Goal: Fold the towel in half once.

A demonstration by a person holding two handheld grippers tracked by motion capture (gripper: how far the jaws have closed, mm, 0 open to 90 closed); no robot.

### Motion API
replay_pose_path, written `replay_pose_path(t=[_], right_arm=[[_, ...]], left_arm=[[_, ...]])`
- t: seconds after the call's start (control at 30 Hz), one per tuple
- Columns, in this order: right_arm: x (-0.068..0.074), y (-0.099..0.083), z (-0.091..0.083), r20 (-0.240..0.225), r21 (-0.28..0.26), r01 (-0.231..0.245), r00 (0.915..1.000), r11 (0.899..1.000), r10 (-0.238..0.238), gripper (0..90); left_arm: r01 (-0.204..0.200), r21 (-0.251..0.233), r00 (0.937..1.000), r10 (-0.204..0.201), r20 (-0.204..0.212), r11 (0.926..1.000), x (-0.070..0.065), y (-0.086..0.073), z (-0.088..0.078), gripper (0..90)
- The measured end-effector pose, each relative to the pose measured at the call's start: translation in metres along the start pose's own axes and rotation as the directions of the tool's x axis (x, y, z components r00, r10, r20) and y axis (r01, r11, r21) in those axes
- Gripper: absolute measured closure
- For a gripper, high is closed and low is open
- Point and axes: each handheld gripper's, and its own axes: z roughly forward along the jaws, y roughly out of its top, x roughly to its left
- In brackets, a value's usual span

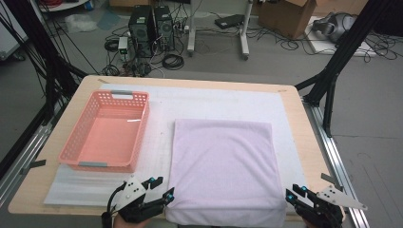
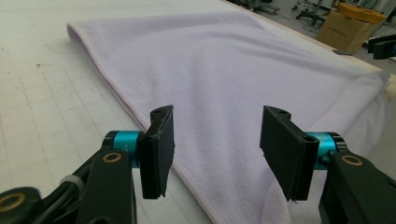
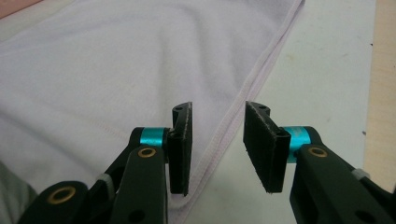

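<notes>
While both jaws stand released, left hand-held gripper (image 1: 160,192) and right hand-held gripper (image 1: 293,195) flank the folded towel's (image 1: 223,166) near corners, right of the basket (image 1: 105,130), so its loose fold could spring open.

The right black two-jaw tool (image 3: 217,149) stood with its jaws parted and nothing pressed between them. The stitched hem of the pale lilac terry towel (image 3: 116,70) ran from one o'clock down to six o'clock through that gap. White padded sheeting (image 3: 327,84) lay at three o'clock, with the wooden counter (image 3: 385,93) edge beyond.
</notes>
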Motion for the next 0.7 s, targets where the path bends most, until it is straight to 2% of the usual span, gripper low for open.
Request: replay_pose_path(t=[0.13, 0.47, 0.63, 0.7], right_arm=[[-0.003, 0.007, 0.011, 0.003, 0.006, 0.014, 0.9999, 1.000, -0.014, 61.8], [-0.014, 0.025, 0.044, 0.006, 0.024, 0.030, 0.9995, 0.999, -0.030, 62.4], [-0.025, 0.040, 0.072, 0.031, 0.043, 0.010, 0.9994, 0.999, -0.011, 63.2], [-0.028, 0.045, 0.088, 0.042, 0.067, 0.041, 0.9981, 0.997, -0.044, 62.2]], left_arm=[[-0.002, 0.015, 1.0000, 0.002, -0.003, 0.9999, 0.008, 0.004, 0.012, 45.1], [0.021, 0.042, 0.9997, -0.021, -0.015, 0.9989, 0.035, 0.013, 0.036, 43.7], [0.027, 0.054, 0.9995, -0.026, -0.017, 0.9982, 0.047, 0.018, 0.047, 43.6], [0.032, 0.061, 0.9994, -0.031, -0.016, 0.9976, 0.052, 0.021, 0.054, 43.5]])
